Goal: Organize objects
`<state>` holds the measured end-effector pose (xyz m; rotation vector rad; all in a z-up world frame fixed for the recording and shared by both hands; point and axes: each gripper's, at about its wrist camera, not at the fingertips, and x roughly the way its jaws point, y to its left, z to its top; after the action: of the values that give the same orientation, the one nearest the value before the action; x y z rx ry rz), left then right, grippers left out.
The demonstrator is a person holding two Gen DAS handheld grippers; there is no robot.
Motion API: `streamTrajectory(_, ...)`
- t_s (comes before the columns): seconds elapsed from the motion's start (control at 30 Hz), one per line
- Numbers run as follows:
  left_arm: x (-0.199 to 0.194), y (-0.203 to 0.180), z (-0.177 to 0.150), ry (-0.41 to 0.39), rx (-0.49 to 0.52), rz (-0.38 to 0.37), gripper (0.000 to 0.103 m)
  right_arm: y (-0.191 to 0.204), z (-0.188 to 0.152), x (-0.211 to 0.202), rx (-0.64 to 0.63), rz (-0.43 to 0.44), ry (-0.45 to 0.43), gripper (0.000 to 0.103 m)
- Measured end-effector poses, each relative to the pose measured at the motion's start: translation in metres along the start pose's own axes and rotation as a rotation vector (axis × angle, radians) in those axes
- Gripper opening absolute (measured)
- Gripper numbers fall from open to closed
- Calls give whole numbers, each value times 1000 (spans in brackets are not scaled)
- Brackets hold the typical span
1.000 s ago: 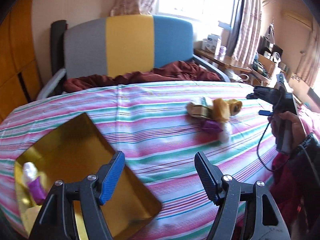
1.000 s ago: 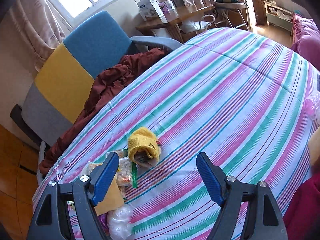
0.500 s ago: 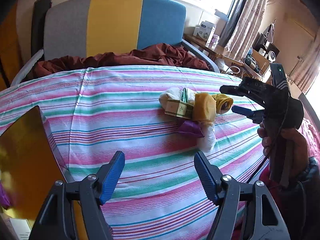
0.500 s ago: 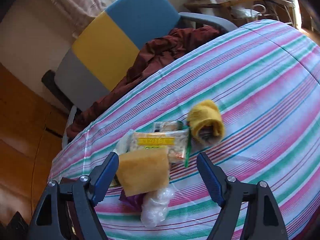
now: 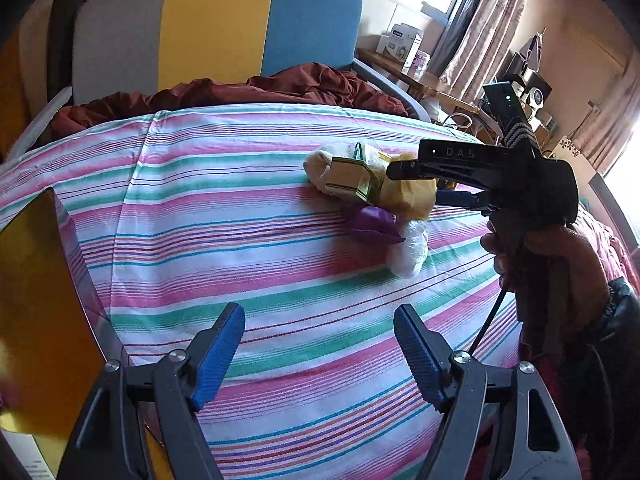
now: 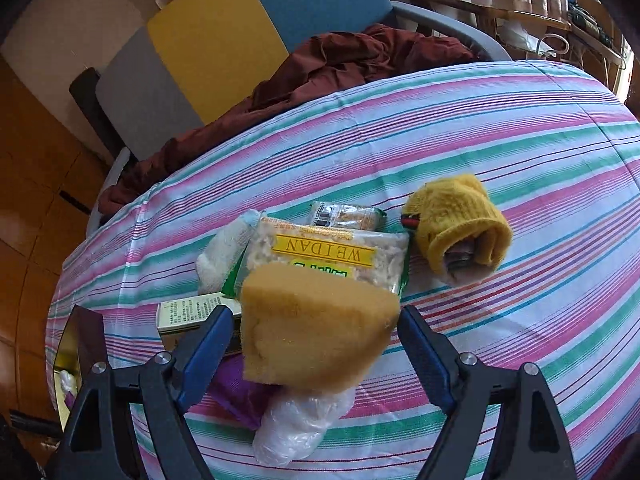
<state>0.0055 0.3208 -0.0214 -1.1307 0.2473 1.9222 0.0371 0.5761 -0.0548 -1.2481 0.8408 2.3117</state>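
Sponge (image 6: 316,324) between right gripper (image 6: 316,354) jaws, closing but clear of it.
Sponge hides half the snack bag (image 6: 328,256); left gripper (image 5: 320,350) jaws opening, empty.

Left gripper (image 5: 319,350) opening, right gripper (image 6: 316,350) closing

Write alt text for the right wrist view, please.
The right claw is closing around a yellow sponge, not yet pressing it, on a striped bedsheet. Behind lie a snack packet, a rolled yellow sock and a clear plastic bag.
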Motion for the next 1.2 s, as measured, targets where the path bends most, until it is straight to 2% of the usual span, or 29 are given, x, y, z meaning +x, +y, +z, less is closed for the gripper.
streamTrajectory(0.07, -1, 0, 1, 0, -1, 5, 78, -4, -3, 2, -13, -129, 14, 75)
streamTrajectory(0.17, -3, 1, 5, -10, 8, 21, 78, -23, -4, -10, 62, -97, 13, 73)
streamTrajectory(0.23, -2, 1, 9, -16, 18, 36, 78, -34, -5, -14, 101, -126, 20, 73)
streamTrajectory(0.3, -1, -1, 16, -25, 37, 55, 78, -43, -6, -15, 144, -104, 32, 73)
streamTrajectory(0.47, 14, -6, 43, -34, 67, 73, 78, -40, -7, -22, 128, -86, 24, 73)
streamTrajectory(0.6, 34, -8, 67, -24, 37, 26, 78, -41, -8, -18, 133, -100, 55, 73)
streamTrajectory(0.73, 57, -11, 87, -25, 0, -37, 85, -47, -8, -20, 168, -90, 62, 73)
streamTrajectory(0.87, 88, -8, 101, 7, -55, -85, 86, -53, -10, -21, 195, -73, 69, 73)
streamTrajectory(1.03, 115, -19, 110, 27, -16, -111, 86, -56, -11, -21, 208, -66, 80, 74)
streamTrajectory(1.1, 126, -21, 113, 46, -4, -108, 73, -57, -11, -21, 209, -65, 84, 74)
streamTrajectory(1.13, 132, -22, 113, 69, -1, -117, 60, -57, -12, -21, 208, -64, 86, 74)
streamTrajectory(1.2, 131, -21, 110, 63, -17, -138, 55, -56, -12, -22, 203, -65, 87, 74)
